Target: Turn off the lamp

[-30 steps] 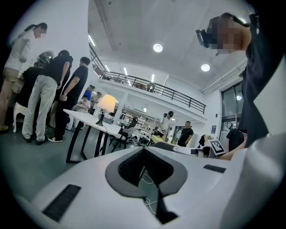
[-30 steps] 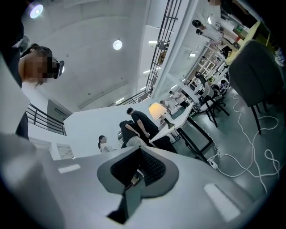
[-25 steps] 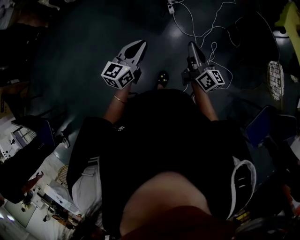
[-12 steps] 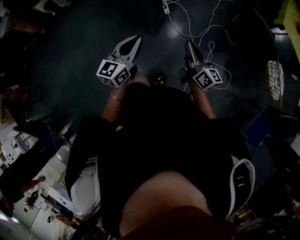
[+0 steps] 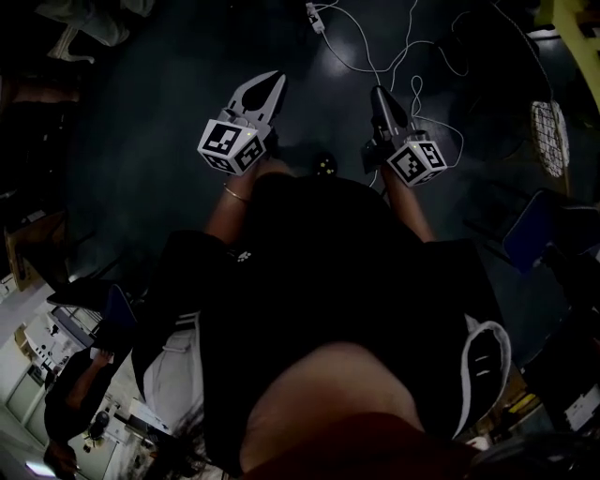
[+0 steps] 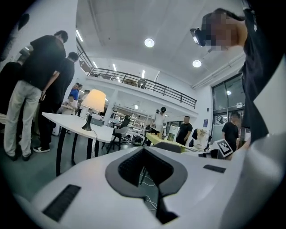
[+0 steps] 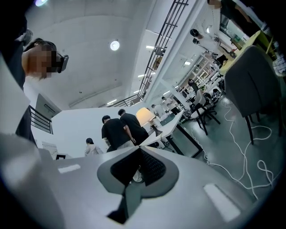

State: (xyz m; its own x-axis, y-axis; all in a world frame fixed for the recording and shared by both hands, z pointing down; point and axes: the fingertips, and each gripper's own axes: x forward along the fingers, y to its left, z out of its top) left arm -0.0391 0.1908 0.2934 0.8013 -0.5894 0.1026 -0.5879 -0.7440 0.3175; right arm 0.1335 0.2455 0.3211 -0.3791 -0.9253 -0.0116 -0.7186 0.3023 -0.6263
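Note:
The lamp, lit, with a cream shade and dark stem, stands on a white table far ahead in the left gripper view. The right gripper view has the same lamp on that table, also distant. My left gripper and right gripper are held side by side at waist height over the dark floor, well apart from the lamp. Each points roughly level. The left gripper and right gripper both have their tips together with nothing held.
Two people in black stand at the table's near-left end. White cables and a power strip lie on the floor ahead. A grey chair stands to the right. More people and desks fill the far hall.
The floor cables and power strip have slid leftward in the head view as the person moves. Both grippers keep their places ahead of the body and stay shut.

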